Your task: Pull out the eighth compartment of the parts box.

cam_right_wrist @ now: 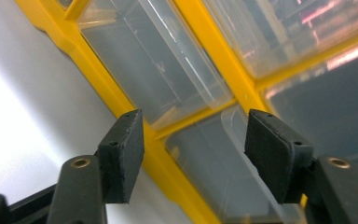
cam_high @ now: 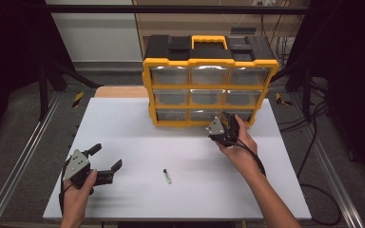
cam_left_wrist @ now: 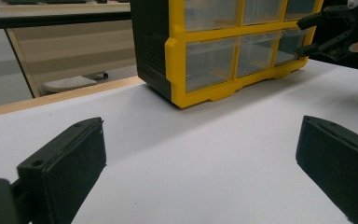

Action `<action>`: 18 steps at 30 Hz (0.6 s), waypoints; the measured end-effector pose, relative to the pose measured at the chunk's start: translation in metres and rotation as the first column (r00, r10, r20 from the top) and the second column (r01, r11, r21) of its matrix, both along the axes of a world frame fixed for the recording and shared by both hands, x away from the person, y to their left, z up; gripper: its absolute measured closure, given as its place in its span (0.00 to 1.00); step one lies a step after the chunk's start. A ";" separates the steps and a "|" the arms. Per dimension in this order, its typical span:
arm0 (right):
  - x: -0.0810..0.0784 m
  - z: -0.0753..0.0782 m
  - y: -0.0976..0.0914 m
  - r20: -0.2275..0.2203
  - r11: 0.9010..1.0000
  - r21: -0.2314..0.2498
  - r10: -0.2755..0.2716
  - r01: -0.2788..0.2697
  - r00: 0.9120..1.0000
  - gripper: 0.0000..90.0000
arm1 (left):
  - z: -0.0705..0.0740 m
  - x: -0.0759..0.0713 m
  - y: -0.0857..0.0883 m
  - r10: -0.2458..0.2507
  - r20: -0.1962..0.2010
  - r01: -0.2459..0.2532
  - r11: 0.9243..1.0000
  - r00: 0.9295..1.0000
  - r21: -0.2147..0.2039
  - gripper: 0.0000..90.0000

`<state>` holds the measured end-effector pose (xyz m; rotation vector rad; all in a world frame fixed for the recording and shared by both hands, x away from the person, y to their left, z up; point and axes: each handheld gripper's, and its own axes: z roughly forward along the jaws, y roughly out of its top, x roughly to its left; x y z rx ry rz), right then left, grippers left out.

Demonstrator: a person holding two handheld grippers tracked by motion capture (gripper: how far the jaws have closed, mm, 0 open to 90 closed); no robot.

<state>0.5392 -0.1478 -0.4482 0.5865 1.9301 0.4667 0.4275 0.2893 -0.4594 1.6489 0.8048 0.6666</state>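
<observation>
Marker [cam_high: 167,176] lying mid-table [cam_high: 123,123] (loose), organizer [cam_high: 209,85] behind, well apart

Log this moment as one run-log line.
right gripper: open, at bottom-right drawer of organizer | left gripper: open, idle on table | pen-like item: untouched

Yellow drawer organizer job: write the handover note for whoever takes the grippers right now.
Right gripper: at the bottom-right drawer of the yellow drawer organizer, jaws partly open around its clear pull lip, not yet pressing on it.
Left gripper: open, holding nothing, low over the white table.
Small pen-like item: lying loose on the table.
Done: the reach to the drawer.
Left: grip the lip, pull the drawer out.
</observation>
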 end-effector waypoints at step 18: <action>0.013 -0.012 0.020 0.107 0.933 -0.356 0.097 -0.053 0.990 0.68 | -0.001 0.001 -0.002 -0.012 -0.008 0.012 1.000 1.000 0.001 0.02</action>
